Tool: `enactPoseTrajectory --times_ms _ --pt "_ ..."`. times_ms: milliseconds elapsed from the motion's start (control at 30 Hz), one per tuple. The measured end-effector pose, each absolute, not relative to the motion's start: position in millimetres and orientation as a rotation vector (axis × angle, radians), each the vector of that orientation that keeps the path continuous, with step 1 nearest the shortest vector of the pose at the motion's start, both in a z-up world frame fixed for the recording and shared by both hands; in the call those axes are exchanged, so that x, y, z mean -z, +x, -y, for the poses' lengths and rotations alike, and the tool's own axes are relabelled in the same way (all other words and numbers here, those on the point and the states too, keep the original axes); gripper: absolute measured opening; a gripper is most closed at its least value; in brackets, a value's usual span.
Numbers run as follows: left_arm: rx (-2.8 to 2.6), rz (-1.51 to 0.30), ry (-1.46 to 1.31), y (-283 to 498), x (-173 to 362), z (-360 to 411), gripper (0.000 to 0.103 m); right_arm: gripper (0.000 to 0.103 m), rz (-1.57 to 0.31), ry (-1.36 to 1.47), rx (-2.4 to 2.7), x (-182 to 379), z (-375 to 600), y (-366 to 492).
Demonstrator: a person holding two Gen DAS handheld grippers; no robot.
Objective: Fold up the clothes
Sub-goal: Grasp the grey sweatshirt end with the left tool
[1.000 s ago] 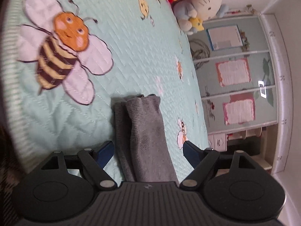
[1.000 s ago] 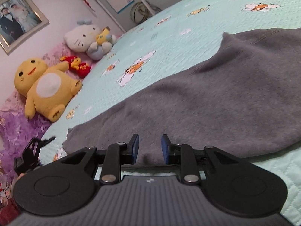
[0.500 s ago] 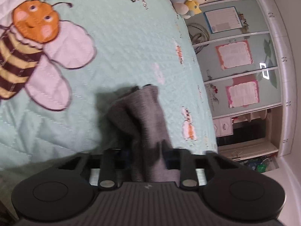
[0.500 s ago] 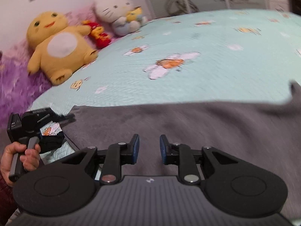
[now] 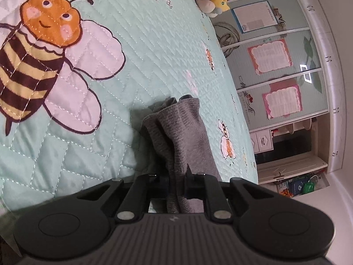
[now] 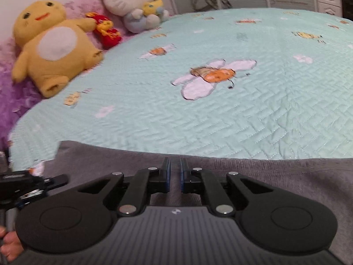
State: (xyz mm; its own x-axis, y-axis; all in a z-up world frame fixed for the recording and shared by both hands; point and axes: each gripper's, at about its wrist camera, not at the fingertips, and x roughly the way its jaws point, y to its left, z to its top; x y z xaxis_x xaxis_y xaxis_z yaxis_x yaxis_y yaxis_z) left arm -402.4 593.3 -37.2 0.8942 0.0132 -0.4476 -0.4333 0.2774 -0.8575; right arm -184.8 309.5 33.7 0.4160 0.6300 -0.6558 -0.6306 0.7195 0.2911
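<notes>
A grey knit garment (image 5: 183,132) lies on the mint bee-print bedspread (image 5: 110,145). My left gripper (image 5: 176,184) is shut on a bunched fold of it, and the cloth runs forward from the jaws to a rumpled end. In the right wrist view the grey garment (image 6: 264,176) spreads flat under my right gripper (image 6: 175,170). Its blue-padded jaws stand nearly together at the cloth's far edge, with grey fabric in the narrow gap. The left gripper (image 6: 24,183) shows at the left edge, held by a hand (image 6: 6,243).
Plush toys line the head of the bed: a yellow one (image 6: 53,44), a small red one (image 6: 108,31) and a white cat (image 6: 134,2). Wardrobe doors (image 5: 275,66) with posters stand beyond the bed. The bedspread (image 6: 198,110) stretches ahead of the garment.
The left gripper went from wide open to shut on the grey fold. The right gripper's jaws narrowed, and its view swung until the garment's far edge sits at its fingertips.
</notes>
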Motion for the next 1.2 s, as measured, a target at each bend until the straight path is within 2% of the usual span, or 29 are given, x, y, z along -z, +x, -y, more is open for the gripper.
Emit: enactPoseTrajectory --times_ms 100,167,200,333,500,600,733,900,1067,1200 --pt "-0.306 -0.394 -1.264 -400.5 37.0 -595.0 0.015 0.003 -0.842 -0.027 -0.788 -20.4 -316.2 -178.9" --pt "-0.3 -0.395 -1.279 -402.1 38.9 -596.4 0.015 0.004 -0.853 -0.032 -0.787 -21.5 -317.1 -177.4" --pt "-0.299 -0.396 -1.285 -402.6 39.5 -597.0 0.015 0.007 -0.848 -0.031 -0.794 -26.8 -314.6 -180.5" --pt "-0.302 -0.402 -1.299 -401.4 38.2 -598.2 0.015 0.007 -0.816 -0.041 -0.836 -44.5 -295.4 -213.7" --pt "-0.31 -0.41 -1.312 -399.6 35.2 -598.6 0.015 0.005 -0.845 -0.145 -0.853 -25.3 -296.4 -237.2" --pt "-0.314 -0.414 -1.32 -398.6 33.4 -598.8 0.014 0.0 -0.821 -0.122 -0.863 -39.0 -285.7 -248.1" --pt "-0.327 -0.417 -1.325 -398.5 30.6 -598.0 0.013 0.0 -0.801 -0.073 -0.876 -59.3 -266.1 -264.5" --pt "-0.352 -0.413 -1.342 -398.8 26.4 -596.5 0.011 0.0 -0.896 -0.115 -0.906 -27.1 -255.8 -277.2" --pt "-0.361 -0.41 -1.299 -396.4 7.1 -592.8 0.011 0.0 -0.839 -0.072 -0.941 -39.8 -250.5 -283.3" --pt "-0.352 -0.397 -1.247 -389.2 -13.9 -584.2 0.011 0.0 -0.865 -0.086 -0.971 -25.1 -254.1 -280.5"
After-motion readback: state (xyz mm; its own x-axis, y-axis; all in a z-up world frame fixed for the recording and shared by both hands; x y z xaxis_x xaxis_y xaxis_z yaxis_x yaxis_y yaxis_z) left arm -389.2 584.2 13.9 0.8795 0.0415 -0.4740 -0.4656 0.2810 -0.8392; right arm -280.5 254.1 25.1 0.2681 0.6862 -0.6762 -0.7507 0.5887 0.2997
